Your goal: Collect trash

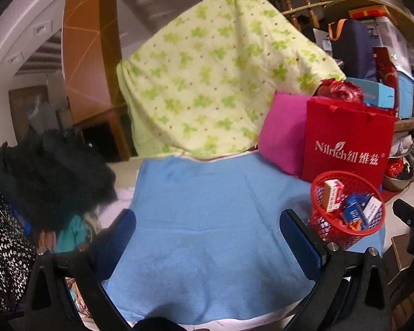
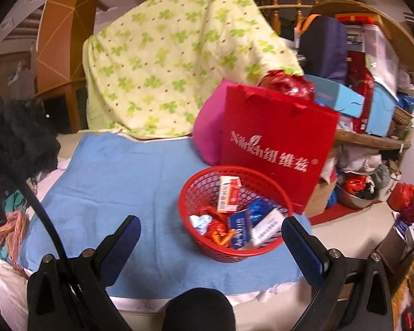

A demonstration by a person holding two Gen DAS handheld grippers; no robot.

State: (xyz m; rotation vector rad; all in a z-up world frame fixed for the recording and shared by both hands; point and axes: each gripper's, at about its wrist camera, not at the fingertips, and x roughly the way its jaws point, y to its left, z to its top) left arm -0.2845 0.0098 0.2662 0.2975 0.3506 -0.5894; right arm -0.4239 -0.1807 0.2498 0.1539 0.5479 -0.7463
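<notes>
Left hand-held gripper point(image 1: 207, 229): fingers spread wide, nothing between them, above the blue towel point(image 1: 207, 220) that covers the bed. A black garment point(image 1: 55, 176) lies heaped at the towel's left edge. Behind the towel hangs a green clover-print cloth point(image 1: 207, 77).

Right hand-held gripper point(image 2: 211, 233): fingers likewise spread wide and empty, with the red mesh basket point(image 2: 234, 251) just ahead of its right finger. The basket stands on the towel's right part and holds the trash: a red-and-white carton point(image 2: 229, 195) leaning upright at the back, a blue packet point(image 2: 238, 227), a white-and-blue box point(image 2: 266, 227) at the right, and crumpled red and silver wrappers point(image 2: 209, 223) at the left.

Directly behind the basket stands a red paper bag point(image 2: 276, 143) with white lettering, a shiny red bundle showing at its top. A pink cushion point(image 2: 209, 127) leans against the bag's left side.
</notes>
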